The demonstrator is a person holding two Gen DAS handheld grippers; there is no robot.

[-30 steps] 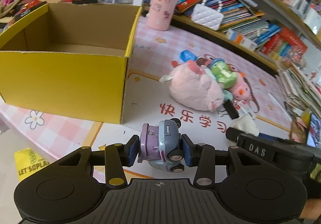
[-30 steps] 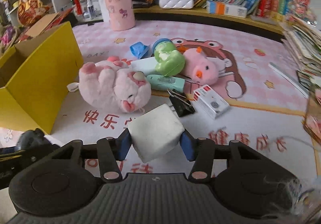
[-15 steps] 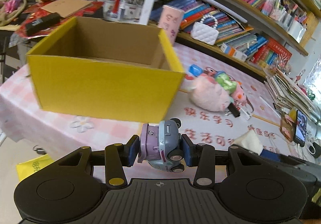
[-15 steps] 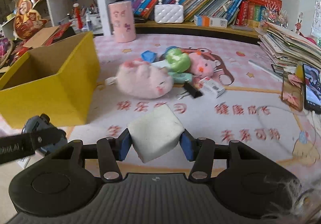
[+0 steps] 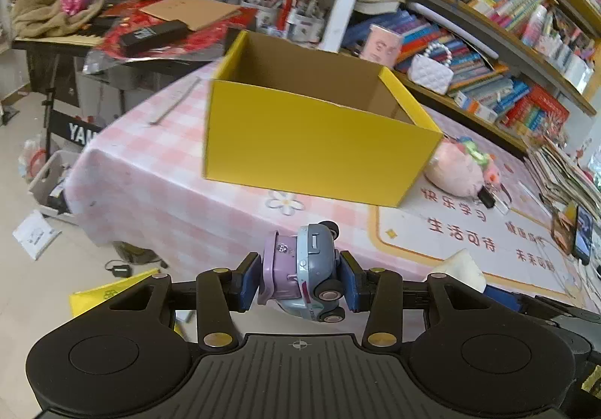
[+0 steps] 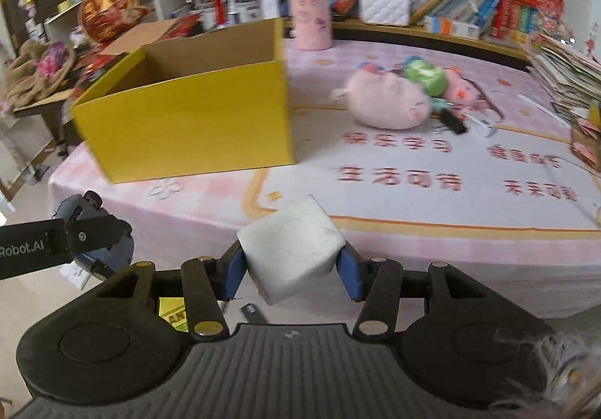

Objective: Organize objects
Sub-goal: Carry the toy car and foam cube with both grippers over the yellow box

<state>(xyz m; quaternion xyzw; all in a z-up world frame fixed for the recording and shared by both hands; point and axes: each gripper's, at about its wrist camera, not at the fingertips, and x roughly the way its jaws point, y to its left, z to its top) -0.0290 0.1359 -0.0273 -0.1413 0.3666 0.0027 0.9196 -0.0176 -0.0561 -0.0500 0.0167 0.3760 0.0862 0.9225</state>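
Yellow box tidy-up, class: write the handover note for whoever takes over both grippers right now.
Left gripper: shut on the toy car, held off the table's near edge.
Right gripper: shut on the white foam cube, also short of the table.
Yellow box: open on the pink checked tablecloth; no items visible inside, though its floor is mostly hidden.
Done: both items picked up.
Left: drop car and cube into the box, then collect the pink plush, green toy and small items beside them.
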